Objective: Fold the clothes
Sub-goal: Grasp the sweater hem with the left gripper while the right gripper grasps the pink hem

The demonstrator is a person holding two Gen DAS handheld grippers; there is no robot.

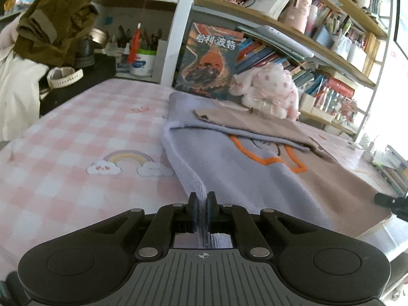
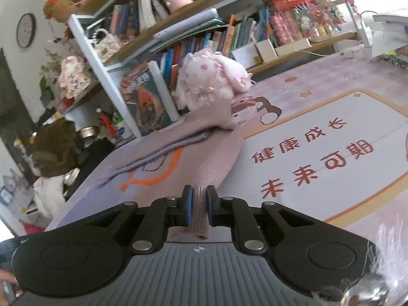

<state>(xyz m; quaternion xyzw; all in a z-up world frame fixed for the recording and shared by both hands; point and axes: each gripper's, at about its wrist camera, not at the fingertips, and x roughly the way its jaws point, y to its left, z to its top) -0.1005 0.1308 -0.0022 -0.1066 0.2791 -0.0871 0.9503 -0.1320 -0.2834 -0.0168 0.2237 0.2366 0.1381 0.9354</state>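
Note:
A sweater, lavender on one half and beige-pink on the other with an orange outline on its front, lies across the pink desk mat. In the left wrist view the sweater (image 1: 229, 168) has its sleeves folded over its top, and my left gripper (image 1: 202, 201) is shut on the lavender ribbed hem. In the right wrist view the sweater (image 2: 204, 150) runs away from me, and my right gripper (image 2: 200, 204) is shut on the beige-pink ribbed hem. The tip of the other gripper (image 1: 390, 201) shows at the right edge of the left view.
A pink plush toy (image 1: 270, 89) and a large book (image 1: 206, 61) stand just behind the sweater against the bookshelf (image 1: 331, 38). An olive garment (image 1: 53, 25) is piled at the back left beside a watch (image 1: 65, 76). A checked mat with a rainbow (image 1: 127, 163) lies left; a printed mat (image 2: 318, 158) lies right.

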